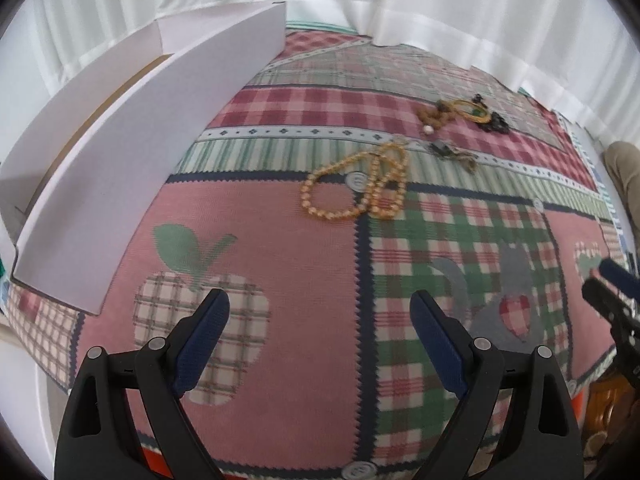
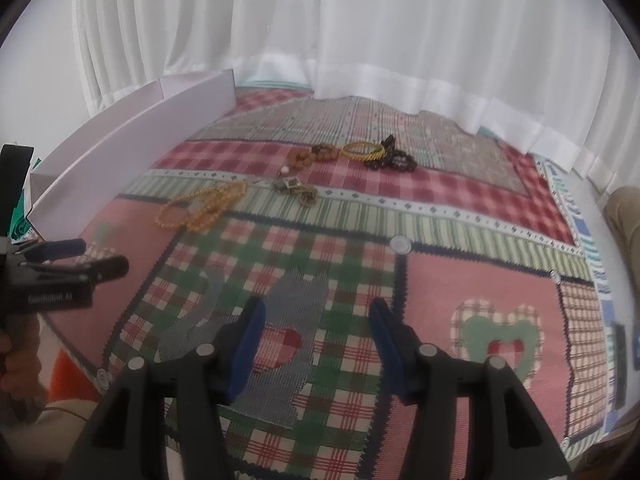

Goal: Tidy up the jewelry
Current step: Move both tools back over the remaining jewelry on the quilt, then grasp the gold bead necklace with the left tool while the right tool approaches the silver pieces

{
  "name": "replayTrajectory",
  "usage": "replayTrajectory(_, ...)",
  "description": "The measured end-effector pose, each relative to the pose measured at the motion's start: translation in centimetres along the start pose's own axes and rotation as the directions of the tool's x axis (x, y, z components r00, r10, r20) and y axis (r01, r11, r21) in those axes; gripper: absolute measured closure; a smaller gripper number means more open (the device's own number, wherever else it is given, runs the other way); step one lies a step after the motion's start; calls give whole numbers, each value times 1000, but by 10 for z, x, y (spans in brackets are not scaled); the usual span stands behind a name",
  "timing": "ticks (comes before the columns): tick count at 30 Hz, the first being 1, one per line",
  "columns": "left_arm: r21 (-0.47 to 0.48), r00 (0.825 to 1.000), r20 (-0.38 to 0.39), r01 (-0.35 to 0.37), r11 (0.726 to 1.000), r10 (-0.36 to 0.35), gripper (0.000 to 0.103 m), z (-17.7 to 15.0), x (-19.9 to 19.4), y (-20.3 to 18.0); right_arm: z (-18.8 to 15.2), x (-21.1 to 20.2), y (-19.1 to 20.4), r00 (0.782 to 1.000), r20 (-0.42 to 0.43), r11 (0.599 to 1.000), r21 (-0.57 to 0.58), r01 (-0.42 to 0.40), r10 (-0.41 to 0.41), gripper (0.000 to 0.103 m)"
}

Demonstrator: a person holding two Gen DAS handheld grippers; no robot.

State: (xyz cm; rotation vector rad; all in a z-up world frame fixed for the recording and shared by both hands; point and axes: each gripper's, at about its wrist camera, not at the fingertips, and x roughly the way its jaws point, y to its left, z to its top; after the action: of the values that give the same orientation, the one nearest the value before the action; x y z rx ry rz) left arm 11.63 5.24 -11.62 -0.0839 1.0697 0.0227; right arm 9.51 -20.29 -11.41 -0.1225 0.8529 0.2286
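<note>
Left gripper (image 1: 320, 336): jaws spread wide with nothing between them, held low over the apple patch of the patchwork cloth (image 1: 280, 264).
Right gripper (image 2: 316, 340): also released, its blue pads apart and bare, hovering over the green-and-red checked patch with the grey cat shape.
Amber bead necklace (image 1: 356, 184): lying loose in overlapping loops on the cloth, ahead of the left gripper and well apart from it, touched by neither.
Gold bangle (image 2: 362, 150): farther back on the red check, lying against a string of brown beads (image 2: 306, 155) and a dark bead bracelet (image 2: 394, 160).
Small metal pieces (image 2: 298, 188): a tangle just in front of that cluster, too small to make out.
White box (image 1: 132, 128): open, at the left edge of the tabletop, its long wall facing the jewelry.
White curtain (image 2: 360, 32): hanging behind everything.
</note>
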Motion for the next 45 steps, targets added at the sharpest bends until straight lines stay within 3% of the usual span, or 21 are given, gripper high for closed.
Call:
replayTrajectory(13, -26, 999, -36, -22, 999, 21, 11, 23, 27, 21, 2, 25, -4, 994, -75, 996, 30, -84, 86, 48)
replayTrajectory(17, 29, 1000, -22, 11, 1000, -11, 11, 35, 28, 3, 2, 34, -6, 990, -97, 994, 50, -100, 105, 48)
replayTrajectory(22, 155, 989, -26, 146, 977, -143, 14, 60, 40, -42, 1, 41, -8, 987, -113, 992, 62, -108, 115, 48)
replayTrajectory(26, 203, 990, -73, 135, 970, -123, 26, 82, 73, -68, 2, 41, -13, 986, -112, 991, 75, -113, 121, 48)
replayTrajectory(29, 205, 991, -93, 114, 972, -96, 28, 93, 94, -77, 4, 40, -20, 987, -106, 990, 90, -112, 121, 48)
replayTrajectory(34, 229, 994, -93, 69, 971, -48, 52, 98, 108, -85, 14, 35, -31, 989, -87, 988, 106, -113, 123, 48)
replayTrajectory(36, 221, 994, -87, 80, 972, -62, 85, 102, 107, -83, 20, 33, -34, 990, -73, 988, 107, -114, 122, 48)
replayTrajectory(40, 160, 984, -97, 164, 973, -149, 97, 108, 103, -70, 34, 34, -36, 989, -63, 987, 95, -129, 135, 48)
replayTrajectory(45, 107, 971, -66, 235, 966, -229, 97, 109, 78, -49, 54, 55, -38, 977, -95, 980, 87, -180, 188, 48)
